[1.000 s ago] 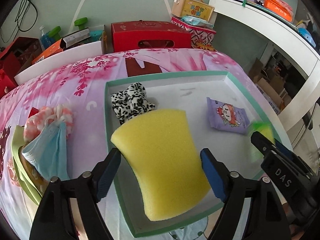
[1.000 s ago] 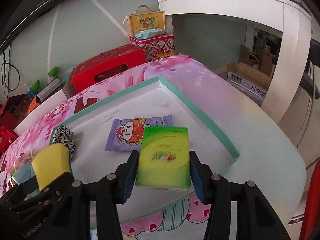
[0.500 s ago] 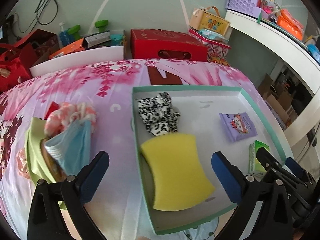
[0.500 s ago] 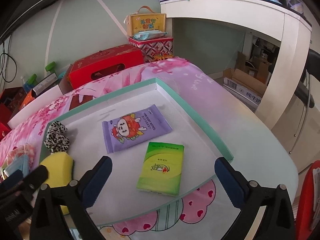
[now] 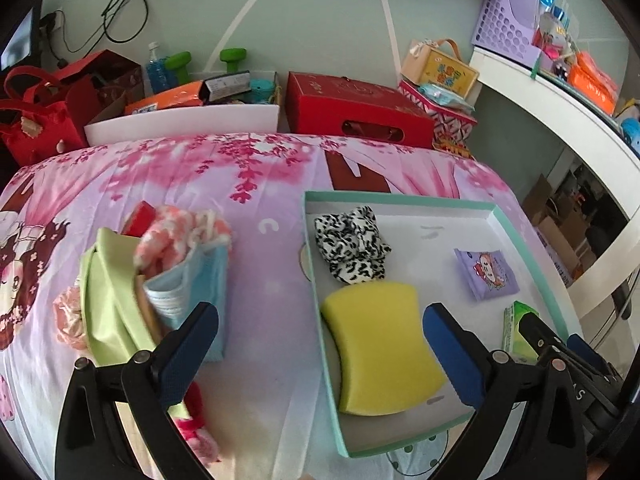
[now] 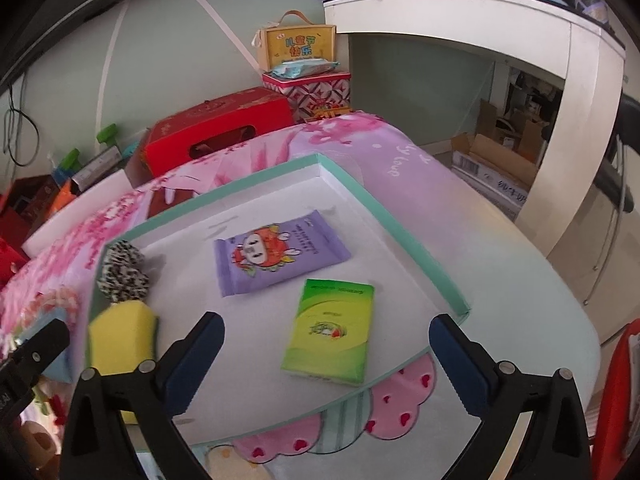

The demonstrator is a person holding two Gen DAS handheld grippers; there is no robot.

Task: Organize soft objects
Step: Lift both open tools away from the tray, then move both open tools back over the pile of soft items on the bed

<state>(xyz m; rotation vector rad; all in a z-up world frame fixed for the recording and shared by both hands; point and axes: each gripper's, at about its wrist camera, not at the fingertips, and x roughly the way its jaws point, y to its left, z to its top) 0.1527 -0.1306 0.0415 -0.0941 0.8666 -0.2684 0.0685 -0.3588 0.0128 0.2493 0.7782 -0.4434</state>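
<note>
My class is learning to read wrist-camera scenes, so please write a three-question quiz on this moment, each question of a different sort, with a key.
1. True or false: the left claw is shut on the sponge.
2. Multiple choice: in the right wrist view, which item in the tray lies nearest the right claw? A) scrunchie B) purple pack C) green pack
3. Fill in: the blue mask lies in the pile on the ____ side of the tray in the left wrist view.

Key: 1 false, the claw is open; 2 C; 3 left.
</note>
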